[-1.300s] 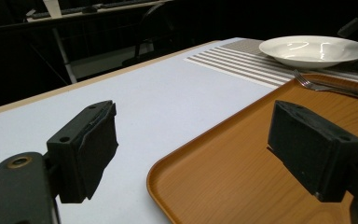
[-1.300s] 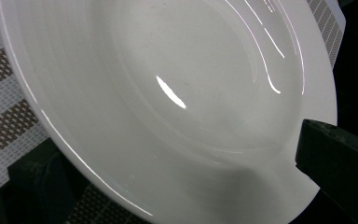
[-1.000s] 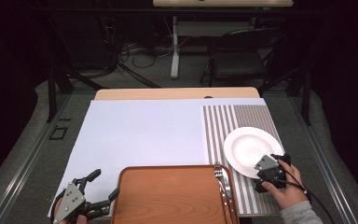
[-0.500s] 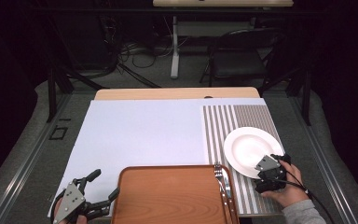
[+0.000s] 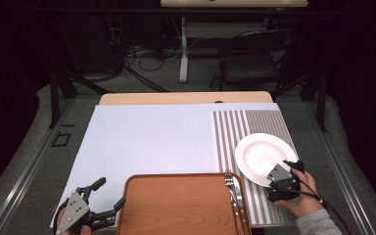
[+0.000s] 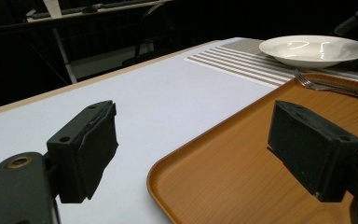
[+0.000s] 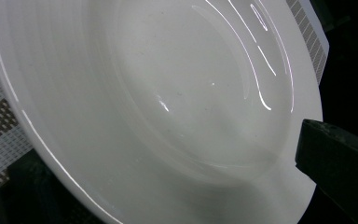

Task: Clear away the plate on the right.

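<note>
Plate [image 5: 262, 157], white glazed ceramic, round, shallow with a broad rim and sunken centre, sits on the striped woven placemat [image 5: 235, 128] at the table's right, just beyond the tray's far right corner. Likely stiff, fairly heavy for its size, slick from the glaze and breakable if dropped or knocked, so the rim is the place to pinch, with one jaw under the lip and one on top. Right gripper [image 5: 285, 177] is at the plate's near right edge; in the right gripper view one black jaw sits over the rim and another dark shape lies low beside it, but whether it is actually clamped on the rim cannot be told. Left gripper [image 5: 103, 199] hangs wide open with nothing in it, its jaws spread across the near left corner of the wooden tray [image 5: 176, 205]. Metal fork [image 5: 232, 188] lies along the tray's right side. Pale blue smooth sheet [image 5: 147, 139] covers the tabletop.
</note>
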{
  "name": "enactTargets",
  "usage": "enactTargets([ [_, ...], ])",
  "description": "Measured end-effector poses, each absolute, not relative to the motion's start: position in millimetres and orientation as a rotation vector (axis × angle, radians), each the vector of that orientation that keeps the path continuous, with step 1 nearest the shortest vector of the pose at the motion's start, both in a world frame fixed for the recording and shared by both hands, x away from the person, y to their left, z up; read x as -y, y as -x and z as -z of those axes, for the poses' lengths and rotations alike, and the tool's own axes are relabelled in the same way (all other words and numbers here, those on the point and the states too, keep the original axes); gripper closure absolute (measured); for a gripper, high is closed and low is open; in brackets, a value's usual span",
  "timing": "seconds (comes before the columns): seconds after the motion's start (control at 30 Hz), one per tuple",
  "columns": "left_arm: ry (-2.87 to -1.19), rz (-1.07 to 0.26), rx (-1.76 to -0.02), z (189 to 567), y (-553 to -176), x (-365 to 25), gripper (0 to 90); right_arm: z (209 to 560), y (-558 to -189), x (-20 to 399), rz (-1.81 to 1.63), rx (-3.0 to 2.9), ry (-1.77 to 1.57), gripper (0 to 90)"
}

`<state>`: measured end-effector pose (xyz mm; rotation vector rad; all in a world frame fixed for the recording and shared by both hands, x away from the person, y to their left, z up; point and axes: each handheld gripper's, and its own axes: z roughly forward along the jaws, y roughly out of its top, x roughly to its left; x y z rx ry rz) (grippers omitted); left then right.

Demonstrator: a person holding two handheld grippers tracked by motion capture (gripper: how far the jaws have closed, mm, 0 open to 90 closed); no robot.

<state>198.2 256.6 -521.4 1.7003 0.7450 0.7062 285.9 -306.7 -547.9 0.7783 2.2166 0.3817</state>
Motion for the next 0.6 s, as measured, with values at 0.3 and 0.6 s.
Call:
enactTargets([
  [0.3,-1.704,-0.707,-0.744,521.3,-198.4,-256.6,15.2,548.5,-286.5,304.3,-0.352,-2.200,-0.712,0.0],
  [0.6,-1.703,-0.707,-0.745,521.4,-198.4,-256.3,15.2,549.1,-289.8,303.7,-0.347,-2.186,-0.705,0.0],
])
